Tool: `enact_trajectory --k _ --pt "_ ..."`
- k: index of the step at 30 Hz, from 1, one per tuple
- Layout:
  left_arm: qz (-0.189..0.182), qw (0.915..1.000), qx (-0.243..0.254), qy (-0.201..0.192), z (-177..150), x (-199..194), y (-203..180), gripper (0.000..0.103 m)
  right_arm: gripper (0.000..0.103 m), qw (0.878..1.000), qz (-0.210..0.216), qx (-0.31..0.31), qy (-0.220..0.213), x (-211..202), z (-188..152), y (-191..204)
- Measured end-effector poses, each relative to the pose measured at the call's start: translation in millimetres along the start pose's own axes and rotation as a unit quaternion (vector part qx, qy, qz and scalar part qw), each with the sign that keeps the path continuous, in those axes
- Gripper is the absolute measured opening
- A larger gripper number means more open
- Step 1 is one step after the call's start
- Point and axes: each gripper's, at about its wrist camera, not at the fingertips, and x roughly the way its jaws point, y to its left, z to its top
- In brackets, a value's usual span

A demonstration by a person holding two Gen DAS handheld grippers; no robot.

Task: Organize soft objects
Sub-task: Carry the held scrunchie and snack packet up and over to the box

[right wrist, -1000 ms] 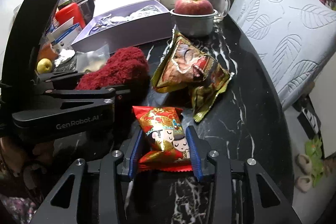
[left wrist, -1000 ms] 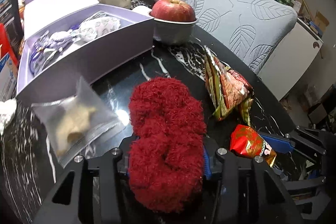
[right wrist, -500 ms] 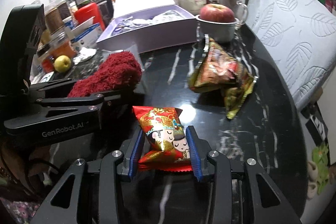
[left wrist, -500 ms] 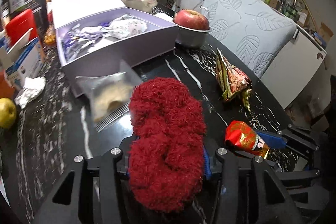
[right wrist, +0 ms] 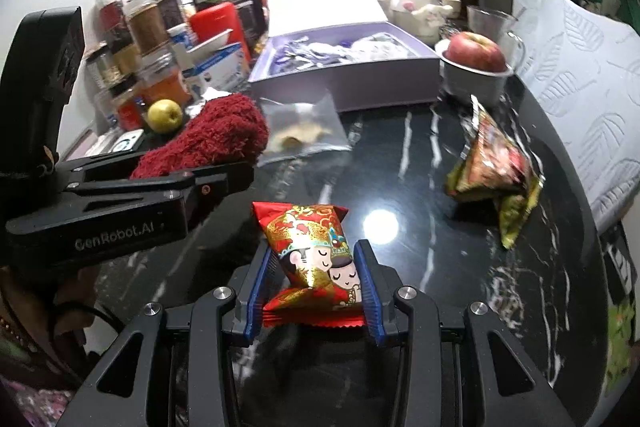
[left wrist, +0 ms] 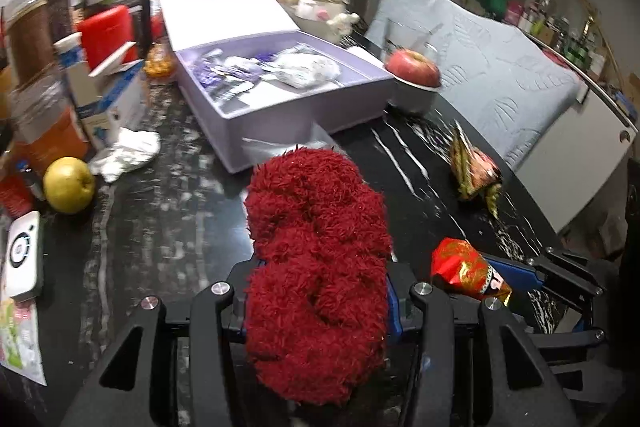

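Observation:
A fluffy dark red cloth (left wrist: 316,259) fills my left gripper (left wrist: 316,311), which is shut on it above the black marble table (left wrist: 168,227). The same red cloth (right wrist: 216,139) shows at the left of the right wrist view, inside the left gripper's black body (right wrist: 120,203). My right gripper (right wrist: 314,291) is shut on a red and gold snack packet (right wrist: 316,259) with cartoon faces, held off the table. That snack packet (left wrist: 468,271) also appears at the lower right of the left wrist view. An open lilac box (left wrist: 280,95) with wrapped items lies ahead.
A clear bag (right wrist: 304,131) with pale contents lies before the lilac box (right wrist: 344,71). A crumpled green and red packet (right wrist: 496,167) sits right. A red apple in a grey bowl (right wrist: 476,63), a yellow apple (left wrist: 68,185), jars (right wrist: 148,27) and a quilted cushion (left wrist: 500,83) surround the table.
Both grippers have pulled back and risen a little with their loads. The box, bowl and packets now look farther away, and more of the table's left side with jars and yellow apple shows.

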Motion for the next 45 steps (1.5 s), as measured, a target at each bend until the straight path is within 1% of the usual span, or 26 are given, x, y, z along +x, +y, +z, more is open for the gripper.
enact_trajectory --k 5,9,13,20,27,31,38,41,45 --pt "0.009 0.9997 -0.012 -0.018 9.2 -12.7 14.1 0.047 0.04 1.0 0.019 -0.01 -0.003 4.0 10.4 9.8" --pt "0.012 0.9992 -0.017 -0.034 17.7 -23.2 20.8 0.047 0.04 0.999 0.031 -0.011 -0.014 2.6 21.2 13.3" --pt "0.006 0.9986 -0.02 -0.048 29.6 -35.1 26.2 0.047 0.04 0.999 0.034 -0.027 -0.024 -1.0 33.2 21.0" --pt "0.031 0.9962 -0.008 -0.081 57.0 -52.3 35.8 0.047 0.04 0.996 0.062 -0.046 -0.046 -10.3 58.3 32.1" --pt "0.05 0.9923 -0.003 -0.113 84.6 -64.3 47.9 0.047 0.04 0.992 0.063 -0.07 -0.078 -21.5 92.1 38.3" --pt "0.059 0.9895 0.003 -0.132 103.8 -68.3 55.4 0.047 0.04 0.99 0.049 -0.084 -0.102 -28.7 114.1 37.9" --pt "0.057 0.9865 0.004 -0.153 136.1 -64.0 67.9 0.047 0.04 0.986 0.032 -0.104 -0.13 -31.1 153.6 35.1" --pt "0.058 0.9859 0.006 -0.157 149.1 -59.6 73.2 0.047 0.04 0.984 0.035 -0.109 -0.134 -27.9 169.3 34.8" --pt "0.06 0.9833 0.008 -0.172 165.8 -55.7 78.9 0.047 0.04 0.982 0.032 -0.118 -0.146 -23.4 191.3 35.2"
